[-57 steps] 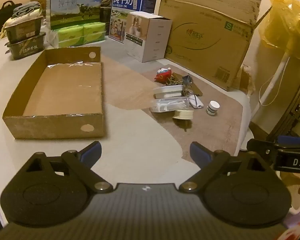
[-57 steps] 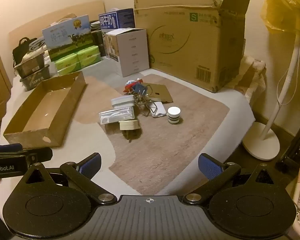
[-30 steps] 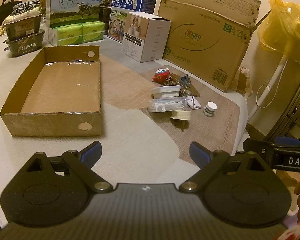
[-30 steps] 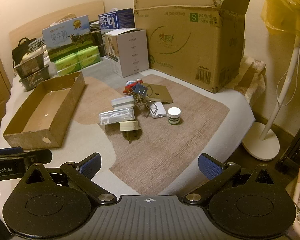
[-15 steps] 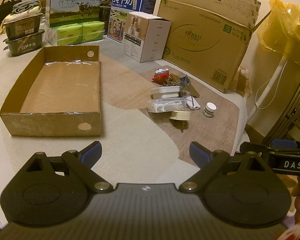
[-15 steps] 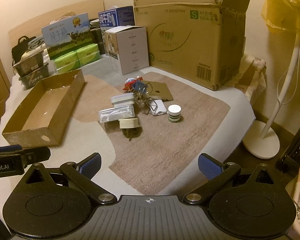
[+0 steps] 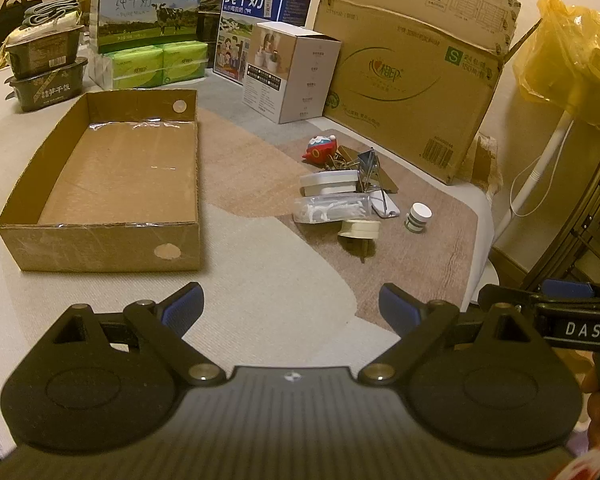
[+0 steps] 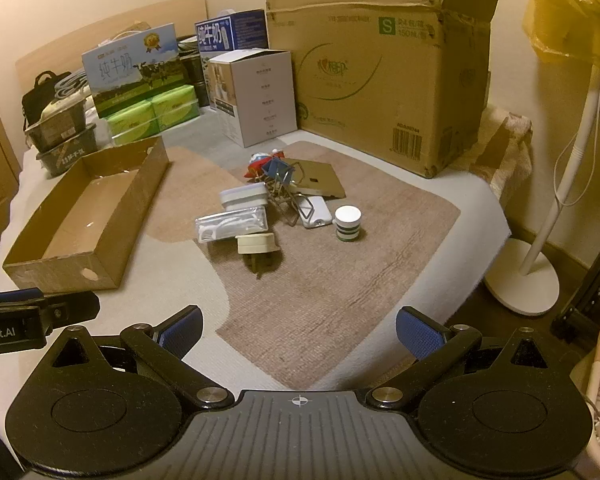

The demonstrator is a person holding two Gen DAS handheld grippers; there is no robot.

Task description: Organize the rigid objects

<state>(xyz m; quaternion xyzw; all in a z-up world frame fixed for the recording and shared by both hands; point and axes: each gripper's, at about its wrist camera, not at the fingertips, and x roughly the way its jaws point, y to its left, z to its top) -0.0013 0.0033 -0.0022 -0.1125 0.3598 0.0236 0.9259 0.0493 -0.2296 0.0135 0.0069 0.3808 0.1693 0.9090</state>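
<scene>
A pile of small rigid objects lies on the brown mat: a clear plastic case (image 8: pixel 232 224), a white box (image 8: pixel 244 197), a beige plug adapter (image 8: pixel 257 245), a white power bank (image 8: pixel 315 211), a small white jar (image 8: pixel 348 224), a binder clip (image 8: pixel 278 171) and a red toy (image 8: pixel 260 163). An empty cardboard tray (image 8: pixel 96 208) sits left of them; it also shows in the left wrist view (image 7: pixel 116 176). My left gripper (image 7: pixel 291 308) and right gripper (image 8: pixel 299 330) are both open, empty, and well short of the pile.
A large cardboard carton (image 8: pixel 384 80), a white product box (image 8: pixel 256 96), milk cartons (image 8: pixel 136 72) and green tissue packs (image 8: pixel 156 114) line the back. Stacked dark food tubs (image 8: pixel 60 140) stand at far left. A fan stand (image 8: pixel 524 276) is off the bed's right edge.
Both grippers have crept slightly forward toward the pile; the objects look a little nearer. Both stay open. Nothing on the mat has moved.
</scene>
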